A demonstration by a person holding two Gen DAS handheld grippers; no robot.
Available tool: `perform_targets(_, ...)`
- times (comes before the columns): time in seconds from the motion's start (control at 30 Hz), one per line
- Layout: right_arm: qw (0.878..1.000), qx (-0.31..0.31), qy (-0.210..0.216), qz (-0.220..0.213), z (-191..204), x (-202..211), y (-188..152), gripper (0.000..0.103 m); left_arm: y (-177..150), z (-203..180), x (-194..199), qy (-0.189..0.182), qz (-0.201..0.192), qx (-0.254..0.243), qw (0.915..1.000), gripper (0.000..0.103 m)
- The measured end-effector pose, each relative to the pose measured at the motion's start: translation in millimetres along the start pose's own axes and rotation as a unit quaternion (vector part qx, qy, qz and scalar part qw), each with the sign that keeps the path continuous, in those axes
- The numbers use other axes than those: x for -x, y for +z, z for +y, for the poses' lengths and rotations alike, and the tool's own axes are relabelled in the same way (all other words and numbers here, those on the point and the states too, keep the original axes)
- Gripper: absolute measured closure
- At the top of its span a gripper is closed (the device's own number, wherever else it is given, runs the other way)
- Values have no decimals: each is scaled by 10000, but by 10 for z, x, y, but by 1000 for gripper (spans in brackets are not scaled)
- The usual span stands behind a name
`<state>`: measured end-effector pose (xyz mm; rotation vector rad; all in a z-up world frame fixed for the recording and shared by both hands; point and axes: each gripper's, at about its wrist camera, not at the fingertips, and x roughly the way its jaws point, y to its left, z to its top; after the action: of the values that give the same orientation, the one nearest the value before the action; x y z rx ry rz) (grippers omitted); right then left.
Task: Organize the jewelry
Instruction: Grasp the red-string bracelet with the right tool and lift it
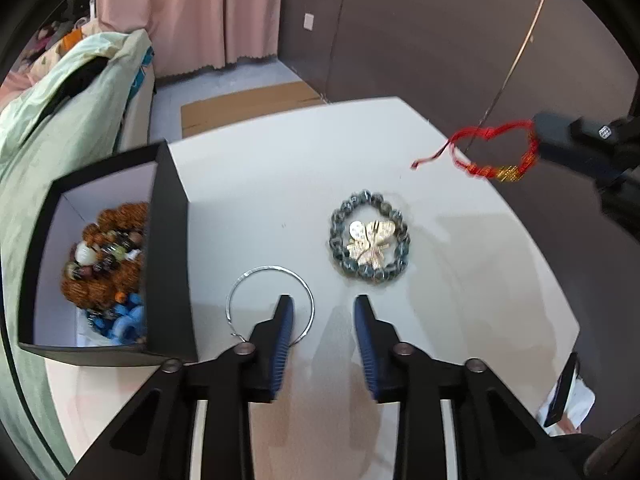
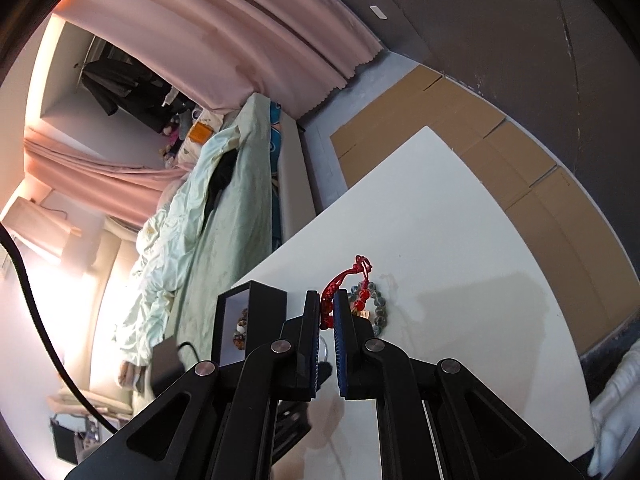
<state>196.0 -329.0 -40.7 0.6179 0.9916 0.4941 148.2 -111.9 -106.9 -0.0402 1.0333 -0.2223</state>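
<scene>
A black box [image 1: 170,240] with a white inside stands at the left of the white table [image 1: 280,184] and holds several bead bracelets [image 1: 106,256]. My left gripper [image 1: 323,312] is open and empty, low over a thin silver ring bangle [image 1: 270,304]. A grey bead bracelet [image 1: 370,236] lies on the table with a gold butterfly piece [image 1: 370,242] inside it. My right gripper [image 2: 327,304] is shut on a red cord bracelet [image 2: 344,284] and holds it in the air above the table; it also shows in the left wrist view [image 1: 500,150] at the right.
A bed with a pale green quilt [image 1: 60,120] runs along the table's left side. Flat cardboard [image 2: 480,160] lies on the floor beyond the table. A dark wall [image 1: 440,32] stands behind. A phone-like dark object [image 1: 562,392] sits at the right table edge.
</scene>
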Motion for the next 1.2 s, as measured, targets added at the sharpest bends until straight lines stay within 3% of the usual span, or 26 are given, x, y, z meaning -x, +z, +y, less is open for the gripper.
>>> perform_targets(0.2, 10000, 23, 3, 12, 1, 22, 2, 95, -22, -59, -62, 166, -25, -217, 9996, 78)
perform_targets(0.27, 10000, 45, 3, 18, 2, 23, -13, 95, -30, -43, -64, 275, -38, -235, 9993, 95)
perform_targets(0.37, 10000, 72, 3, 18, 11, 36, -38, 95, -28, 48, -61, 168, -14, -51, 9998, 103)
perform_targets(0.53, 10000, 62, 18, -4, 6, 62, -59, 95, -45, 101, 12, 6, -31, 120, 9999, 103)
perform_targets(1.03, 9988, 263, 375, -143, 201, 28, -107, 95, 139, 365, 845, -499, -1097, 616, 9908, 103)
perform_targets(1.2, 9989, 262, 374, -73, 228, -76, -110, 95, 123, 331, 742, -496, -681, 419, 9956, 103)
